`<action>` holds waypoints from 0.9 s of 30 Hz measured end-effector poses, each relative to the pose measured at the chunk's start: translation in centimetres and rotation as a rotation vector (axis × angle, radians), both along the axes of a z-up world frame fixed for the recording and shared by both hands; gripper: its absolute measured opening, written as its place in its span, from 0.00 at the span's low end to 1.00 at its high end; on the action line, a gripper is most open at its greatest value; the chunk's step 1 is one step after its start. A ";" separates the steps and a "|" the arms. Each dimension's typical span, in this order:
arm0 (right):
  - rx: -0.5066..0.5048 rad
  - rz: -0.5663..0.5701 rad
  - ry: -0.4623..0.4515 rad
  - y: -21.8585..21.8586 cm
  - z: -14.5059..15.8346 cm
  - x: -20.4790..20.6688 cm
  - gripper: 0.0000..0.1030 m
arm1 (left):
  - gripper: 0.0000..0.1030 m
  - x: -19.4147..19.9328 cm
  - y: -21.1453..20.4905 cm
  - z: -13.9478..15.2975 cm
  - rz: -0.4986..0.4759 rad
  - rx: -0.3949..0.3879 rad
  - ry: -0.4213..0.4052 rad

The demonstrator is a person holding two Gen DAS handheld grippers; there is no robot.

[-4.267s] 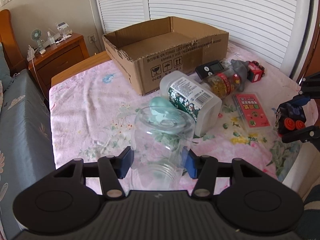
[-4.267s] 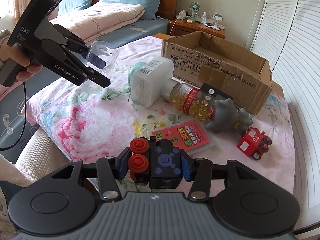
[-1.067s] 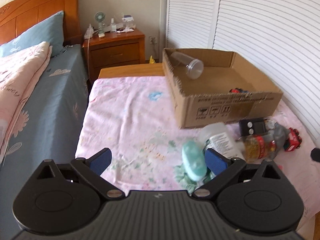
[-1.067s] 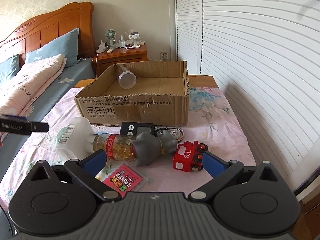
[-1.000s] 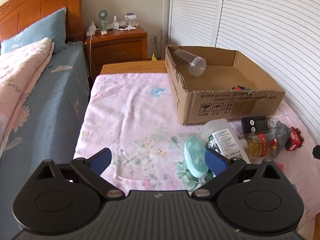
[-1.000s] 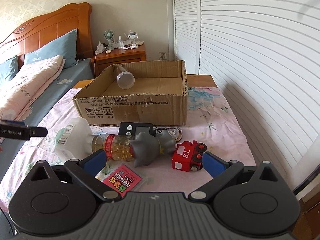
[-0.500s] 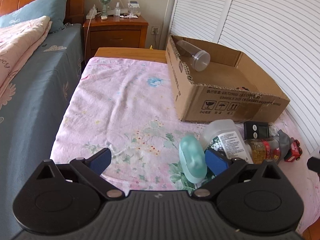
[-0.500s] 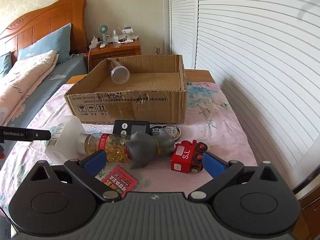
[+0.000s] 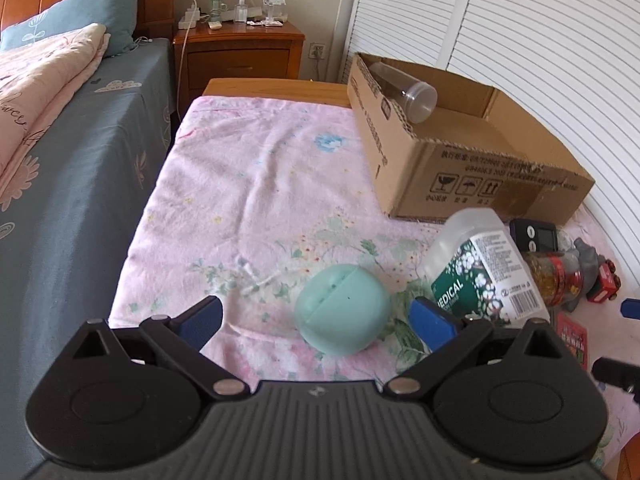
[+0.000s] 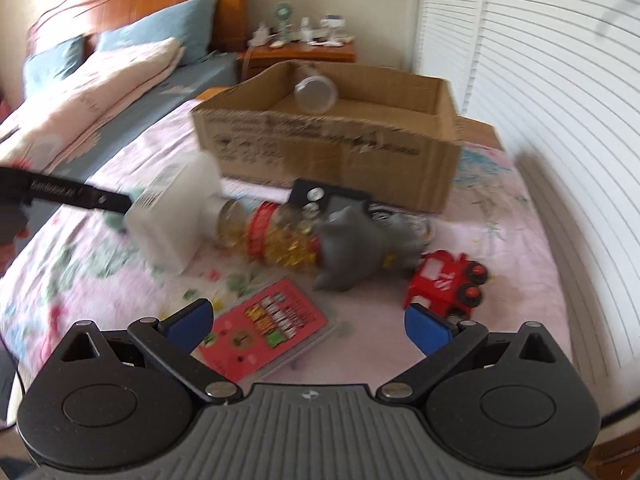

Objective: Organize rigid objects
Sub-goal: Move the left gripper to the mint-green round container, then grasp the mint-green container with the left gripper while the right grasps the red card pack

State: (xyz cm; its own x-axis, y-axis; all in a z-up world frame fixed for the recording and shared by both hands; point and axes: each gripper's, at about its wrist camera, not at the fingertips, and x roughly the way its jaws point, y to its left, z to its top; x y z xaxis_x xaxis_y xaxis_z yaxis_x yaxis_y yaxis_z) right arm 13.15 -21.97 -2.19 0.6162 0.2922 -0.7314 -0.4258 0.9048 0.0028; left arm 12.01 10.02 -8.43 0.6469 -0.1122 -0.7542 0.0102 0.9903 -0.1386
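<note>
Both grippers gape empty: the left gripper brackets the mint-green case on the near cloth, its seam running far-right, well short of the cardboard box.

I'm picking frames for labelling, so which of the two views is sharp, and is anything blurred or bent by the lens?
Left wrist view: sharp; the label on the white bottle reads clearly and the green case has crisp edges. Right wrist view: motion-smeared; print on the cardboard box is unreadable and the red toy train is soft. Both views: fisheye bends the louvred doors into curves.
</note>
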 end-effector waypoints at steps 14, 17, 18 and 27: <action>0.003 0.192 0.104 2.2 -2.5 2.1 1.00 | 0.97 0.7 -2.2 -1.6 -0.077 0.097 0.025; -0.072 0.233 0.084 2.9 -2.7 0.5 1.00 | 0.97 0.8 -2.5 -1.7 -0.136 0.131 0.011; -0.066 0.239 0.080 2.8 -2.7 0.1 1.00 | 0.97 0.9 -2.5 -1.7 -0.162 0.124 0.013; -0.043 0.228 0.041 2.3 -2.7 -1.0 1.00 | 0.96 1.3 -3.3 -1.6 -0.389 0.111 0.025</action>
State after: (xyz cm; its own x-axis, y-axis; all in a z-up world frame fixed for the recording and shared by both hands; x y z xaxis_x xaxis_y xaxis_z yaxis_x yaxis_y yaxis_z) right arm 12.10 -19.71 -4.89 0.5075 0.3887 -0.7690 -0.6198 0.7847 -0.0124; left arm 13.32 6.71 -10.01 0.5537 -0.2624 -0.7903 0.3852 0.9221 -0.0363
